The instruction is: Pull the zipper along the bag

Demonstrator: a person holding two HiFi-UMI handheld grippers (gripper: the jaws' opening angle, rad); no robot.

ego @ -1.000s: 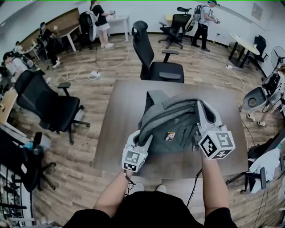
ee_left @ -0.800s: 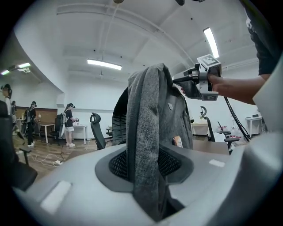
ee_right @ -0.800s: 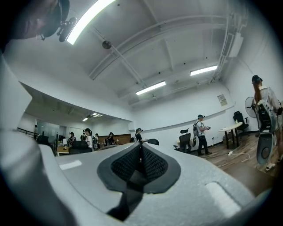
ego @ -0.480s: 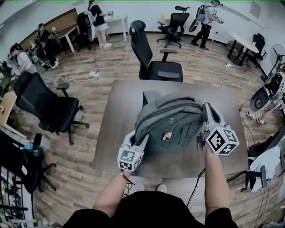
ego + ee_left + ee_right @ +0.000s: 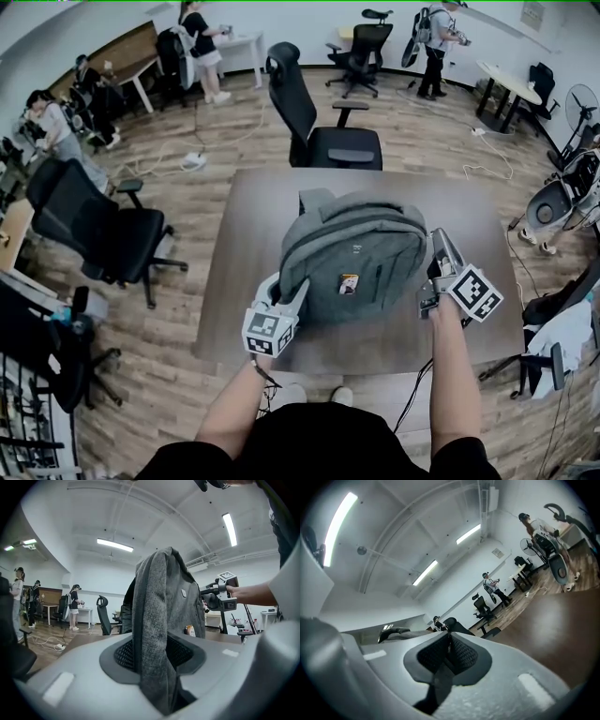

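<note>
While the left gripper [image 5: 154,654] clamps a fold of the grey backpack [image 5: 356,253] at its near left corner, the right gripper [image 5: 449,651], jaws nearly together, pinches a thin dark tab [image 5: 438,679] at its right side. The backpack stands on the brown table [image 5: 246,220], a black office chair [image 5: 323,145] beyond.

Brown rectangular table [image 5: 242,246] on wood-plank floor [image 5: 234,141], grey backpack [image 5: 361,248] on its middle.

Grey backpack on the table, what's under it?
The grey fabric backpack rests on the brown rectangular table. The tabletop directly beneath it is covered, so anything there cannot be seen.
</note>
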